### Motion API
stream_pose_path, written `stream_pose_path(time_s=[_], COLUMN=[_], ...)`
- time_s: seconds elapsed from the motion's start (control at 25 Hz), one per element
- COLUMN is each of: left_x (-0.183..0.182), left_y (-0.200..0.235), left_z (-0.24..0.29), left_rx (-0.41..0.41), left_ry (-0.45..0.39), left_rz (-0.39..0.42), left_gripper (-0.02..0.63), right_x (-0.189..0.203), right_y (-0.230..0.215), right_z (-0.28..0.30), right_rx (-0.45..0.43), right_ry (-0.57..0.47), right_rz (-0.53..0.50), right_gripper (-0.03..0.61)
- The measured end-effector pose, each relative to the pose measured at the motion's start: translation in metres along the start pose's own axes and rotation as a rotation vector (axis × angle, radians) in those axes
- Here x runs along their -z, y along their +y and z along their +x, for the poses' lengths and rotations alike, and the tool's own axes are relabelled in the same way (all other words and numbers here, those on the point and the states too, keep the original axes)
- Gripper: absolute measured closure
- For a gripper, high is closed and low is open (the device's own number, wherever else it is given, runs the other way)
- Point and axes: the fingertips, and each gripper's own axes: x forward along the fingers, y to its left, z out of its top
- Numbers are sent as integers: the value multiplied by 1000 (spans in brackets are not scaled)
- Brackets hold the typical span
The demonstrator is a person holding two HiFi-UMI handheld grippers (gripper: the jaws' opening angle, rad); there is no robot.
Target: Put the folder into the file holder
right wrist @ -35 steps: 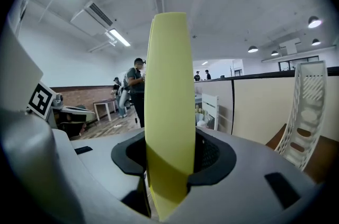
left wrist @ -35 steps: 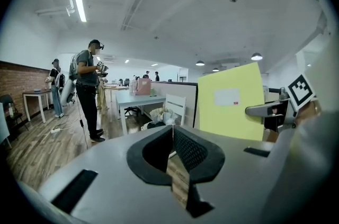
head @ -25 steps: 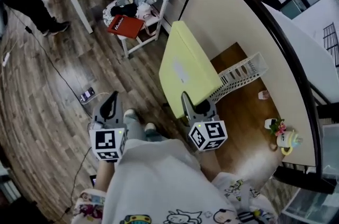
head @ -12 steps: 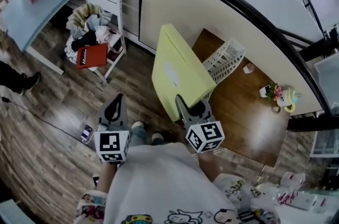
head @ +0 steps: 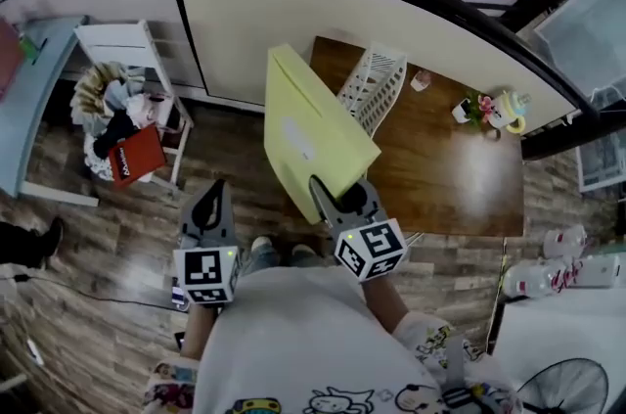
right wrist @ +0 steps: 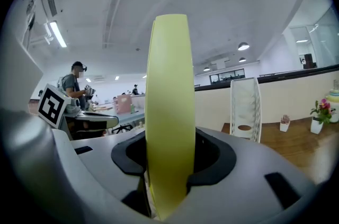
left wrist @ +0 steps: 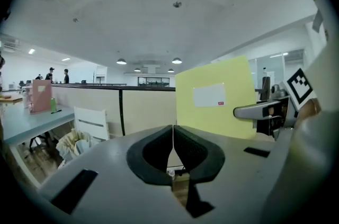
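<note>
My right gripper [head: 331, 195] [right wrist: 170, 160] is shut on the near edge of a thick yellow folder [head: 311, 134] [right wrist: 168, 112], held upright and edge-on in the right gripper view. The folder's face with a white label also shows in the left gripper view [left wrist: 214, 96]. A white mesh file holder [head: 375, 89] [right wrist: 246, 109] stands on the brown wooden table [head: 460, 177], just beyond and right of the folder. My left gripper [head: 206, 208] [left wrist: 172, 150] hangs over the floor to the left, jaws shut with nothing between them.
A small flower pot [head: 472, 107], a teapot [head: 506, 107] and a little cup [head: 421, 80] sit at the table's far side. A white chair [head: 127, 104] piled with clothes and a red bag stands at the left by the partition wall [head: 245, 21].
The head view has swung round to the right, so the table and file holder now lie more centred. The folder stays in my right gripper and has come closer to the file holder.
</note>
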Motion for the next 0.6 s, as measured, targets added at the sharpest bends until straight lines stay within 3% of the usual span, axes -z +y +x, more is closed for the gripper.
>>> stream_pose_path(time_s=[0.28, 0.6], left_x=[-4, 0], left_y=[-19, -42], left_z=[14, 21], left_rx=[114, 163], left_ry=[9, 12], left_rz=[42, 61], left_gripper=[607, 607], right_x=[-2, -6], right_y=[-3, -11], right_z=[-16, -42], right_rx=[78, 118], right_ry=[-27, -56], right_rz=[28, 29], right_gripper=[407, 407])
